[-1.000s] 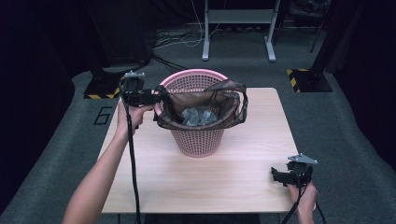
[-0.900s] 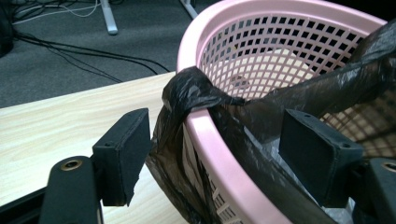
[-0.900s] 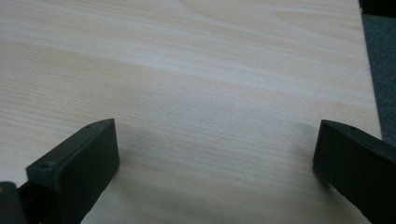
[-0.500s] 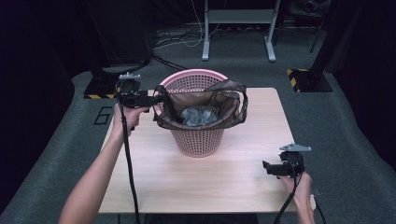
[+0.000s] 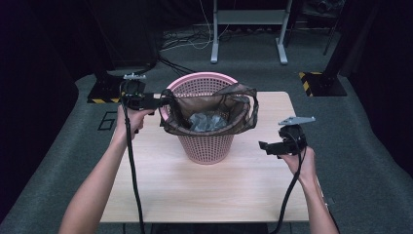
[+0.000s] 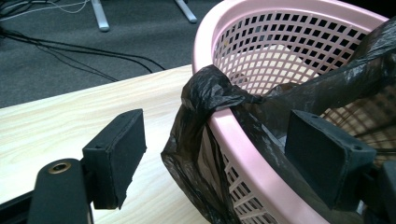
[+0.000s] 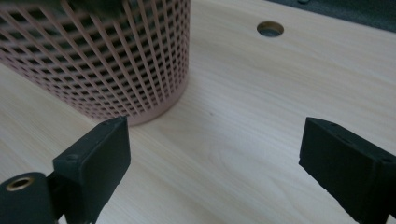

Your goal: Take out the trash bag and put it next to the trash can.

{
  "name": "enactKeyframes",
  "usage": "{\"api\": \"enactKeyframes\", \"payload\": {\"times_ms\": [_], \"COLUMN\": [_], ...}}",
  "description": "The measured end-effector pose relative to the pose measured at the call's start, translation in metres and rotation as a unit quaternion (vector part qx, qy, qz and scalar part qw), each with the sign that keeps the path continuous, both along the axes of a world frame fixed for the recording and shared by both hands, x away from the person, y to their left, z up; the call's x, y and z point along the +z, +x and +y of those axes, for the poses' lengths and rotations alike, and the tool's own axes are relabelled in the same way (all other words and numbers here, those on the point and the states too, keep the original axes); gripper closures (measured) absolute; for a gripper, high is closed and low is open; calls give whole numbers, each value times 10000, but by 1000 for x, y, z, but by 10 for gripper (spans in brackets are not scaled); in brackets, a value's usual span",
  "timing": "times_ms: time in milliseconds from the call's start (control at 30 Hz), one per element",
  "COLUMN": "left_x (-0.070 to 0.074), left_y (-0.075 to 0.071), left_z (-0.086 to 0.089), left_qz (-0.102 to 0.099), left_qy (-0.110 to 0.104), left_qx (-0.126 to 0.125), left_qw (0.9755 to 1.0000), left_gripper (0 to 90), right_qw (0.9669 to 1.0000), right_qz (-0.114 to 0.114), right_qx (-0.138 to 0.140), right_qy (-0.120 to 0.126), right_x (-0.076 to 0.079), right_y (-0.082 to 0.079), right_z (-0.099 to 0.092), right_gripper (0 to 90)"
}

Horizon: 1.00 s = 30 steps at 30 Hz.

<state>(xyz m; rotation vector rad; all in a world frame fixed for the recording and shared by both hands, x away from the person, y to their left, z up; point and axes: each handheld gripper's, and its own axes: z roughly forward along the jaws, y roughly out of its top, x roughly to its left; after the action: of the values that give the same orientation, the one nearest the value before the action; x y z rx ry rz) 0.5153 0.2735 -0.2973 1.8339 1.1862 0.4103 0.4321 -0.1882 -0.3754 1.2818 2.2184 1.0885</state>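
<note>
Left hand-held gripper [image 5: 163,101], level, jaws apart, straddles bag [image 6: 205,98] at basket [image 6: 243,135] rim.

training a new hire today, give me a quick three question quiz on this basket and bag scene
1. True or false: the black bag lies flat on the table.
2. What straddles the left gripper: A) basket rim with bag edge, B) a bottle, C) nothing?
3. What lies between the right gripper pads?

Key:
1. False; it sits in the pink basket, draped over the rim.
2. A
3. Nothing; bare table beneath, jaws apart.
</note>
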Motion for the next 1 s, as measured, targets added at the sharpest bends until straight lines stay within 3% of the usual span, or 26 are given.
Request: {"api": "enactKeyframes", "payload": {"times_ms": [333,567,733,867,900,1000], "left_x": [1,1,3,1,1,-1], "left_y": [7,14,19,21,21,21], "left_z": [-6,-10,-13,-14,-14,-15], "left_qz": [18,109,229,288,306,329], "left_qy": [212,235,353,406,397,480], "left_qx": [-21,-55,-66,-114,-132,-157], "left_qw": [9998,9997,9991,9987,9987,9982], "left_gripper": [251,280,348,393,442,492], "right_qw": [9988,9985,9984,9984,9979,9983], "right_qz": [-199,-249,-259,-234,-190,-114], "right_qx": [300,365,337,275,262,198], "right_qy": [318,317,361,443,556,541], "right_x": [53,68,87,94,98,99], "right_y": [21,31,54,68,76,84], "right_z": [17,25,37,40,41,43], "right_gripper": [102,117,150,166,188,235]}}
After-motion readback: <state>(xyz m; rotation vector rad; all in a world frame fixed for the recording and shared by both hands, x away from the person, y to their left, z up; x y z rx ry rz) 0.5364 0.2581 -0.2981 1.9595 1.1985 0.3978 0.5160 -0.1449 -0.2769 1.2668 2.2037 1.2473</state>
